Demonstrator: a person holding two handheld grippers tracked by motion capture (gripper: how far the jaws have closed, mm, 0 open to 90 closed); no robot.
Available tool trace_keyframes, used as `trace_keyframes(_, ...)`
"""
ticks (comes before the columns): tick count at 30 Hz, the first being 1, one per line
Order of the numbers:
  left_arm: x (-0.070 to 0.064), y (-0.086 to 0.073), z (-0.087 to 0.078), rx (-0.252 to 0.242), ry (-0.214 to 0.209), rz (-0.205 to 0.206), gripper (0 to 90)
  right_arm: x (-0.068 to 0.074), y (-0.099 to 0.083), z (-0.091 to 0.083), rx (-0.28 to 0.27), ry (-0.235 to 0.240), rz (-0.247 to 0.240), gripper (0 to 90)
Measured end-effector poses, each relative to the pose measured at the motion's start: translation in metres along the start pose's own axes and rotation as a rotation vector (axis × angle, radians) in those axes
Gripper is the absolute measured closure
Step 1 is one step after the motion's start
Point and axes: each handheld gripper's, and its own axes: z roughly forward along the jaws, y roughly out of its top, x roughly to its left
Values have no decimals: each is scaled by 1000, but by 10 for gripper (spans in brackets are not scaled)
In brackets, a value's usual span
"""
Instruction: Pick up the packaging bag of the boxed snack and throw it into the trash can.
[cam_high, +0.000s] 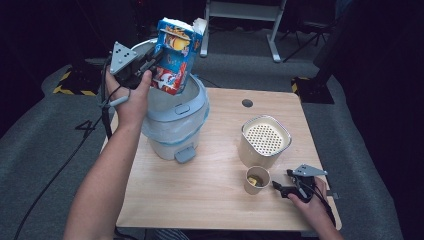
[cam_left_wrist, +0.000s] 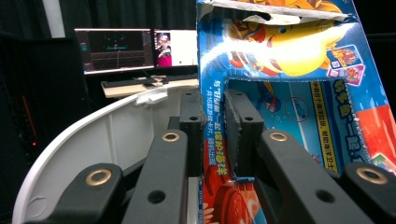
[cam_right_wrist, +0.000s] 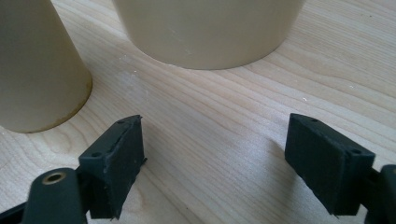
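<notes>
My left gripper (cam_high: 152, 62) is shut on the edge of a torn-open blue and red cartoon snack box (cam_high: 175, 55), held tilted over the open mouth of a pale blue pedal bin (cam_high: 175, 125). In the left gripper view the jaws pinch a cut edge of the box (cam_left_wrist: 289, 84) at the left gripper (cam_left_wrist: 214, 121), with the bin's raised white lid (cam_left_wrist: 93, 140) behind. My right gripper (cam_high: 280, 187) rests low at the table's front right, open with nothing between its jaws. The right gripper (cam_right_wrist: 215, 158) hovers just over bare wood.
A paper cup (cam_high: 257, 180) with something yellow inside stands just left of the right gripper, and a cream container (cam_high: 264, 141) with a perforated top sits behind it. Both the cup (cam_right_wrist: 37, 70) and container (cam_right_wrist: 205, 28) loom close. The wooden table (cam_high: 200, 200) has free room in front.
</notes>
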Motion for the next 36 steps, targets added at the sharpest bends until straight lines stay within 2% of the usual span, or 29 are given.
trace_keyframes(7,1,-4,6,26,35,19,785,0,0,0,0,0,0,197)
trace_keyframes(16,0,-6,10,57,48,37,782,0,0,0,0,0,0,197)
trace_keyframes(17,-1,-7,10,69,74,46,782,0,0,0,0,0,0,197)
trace_keyframes(18,-1,-7,10,73,82,50,782,0,0,0,0,0,0,197)
trace_keyframes(22,-2,-7,11,83,88,44,782,0,0,0,0,0,0,197)
trace_keyframes(25,-4,-9,14,103,87,62,780,0,0,0,0,0,0,197)
trace_keyframes(28,-5,-9,15,106,88,56,774,0,0,0,0,0,0,197)
trace_keyframes(31,-5,-10,16,110,75,36,725,0,0,0,0,0,0,197)
trace_keyframes(32,-4,-10,16,110,76,14,534,0,0,0,0,0,0,197)
trace_keyframes(33,-4,-10,16,110,76,14,517,0,0,0,0,0,0,197)
trace_keyframes(34,-3,-10,15,99,73,-4,517,0,0,0,0,0,0,197)
trace_keyframes(35,-4,-8,13,105,73,-11,448,0,0,0,0,0,0,197)
trace_keyframes(36,-4,-8,13,105,73,-11,436,0,0,0,0,0,0,197)
